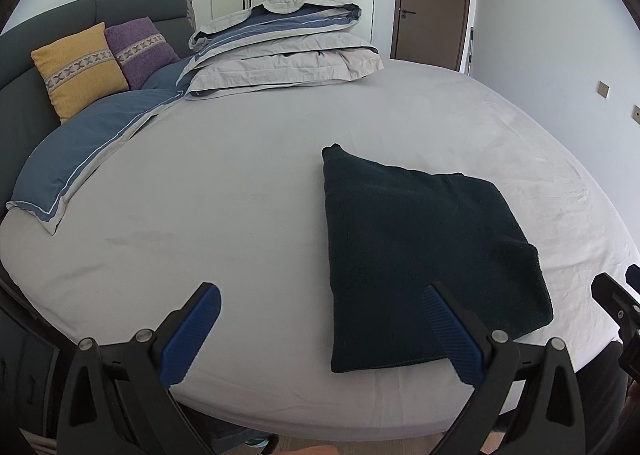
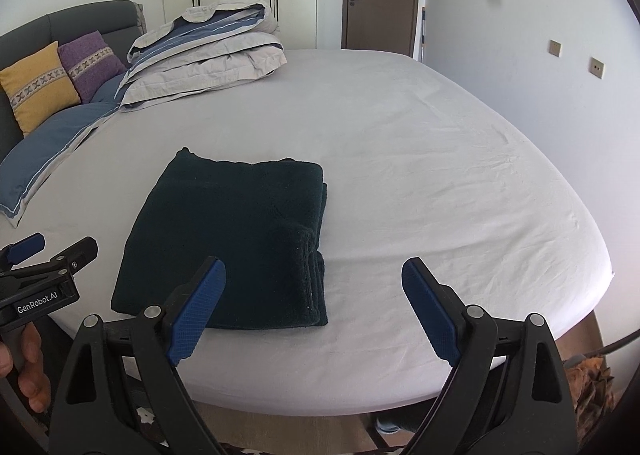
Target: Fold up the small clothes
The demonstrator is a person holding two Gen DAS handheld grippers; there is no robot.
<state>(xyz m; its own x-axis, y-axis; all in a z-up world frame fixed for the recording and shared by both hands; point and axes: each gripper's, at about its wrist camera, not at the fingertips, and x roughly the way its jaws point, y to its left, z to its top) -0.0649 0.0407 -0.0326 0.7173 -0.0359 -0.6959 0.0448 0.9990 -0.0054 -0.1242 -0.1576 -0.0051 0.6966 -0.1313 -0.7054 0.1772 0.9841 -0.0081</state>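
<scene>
- Dark green folded garment (image 2: 228, 239) lies near your front edge of the bed (image 2: 400, 159).
- Both tools hover spread apart, empty: left tool (image 1: 320, 335), right tool (image 2: 314, 307).
- Its thick folded edge sits nearer your right tool.

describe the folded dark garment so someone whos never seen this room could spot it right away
Start at the big bed with the pale grey sheet. On its near edge, in front of both claws, lies the folded dark garment. It is the only near-black thing there, far from the cushions and the folded duvet.
</scene>
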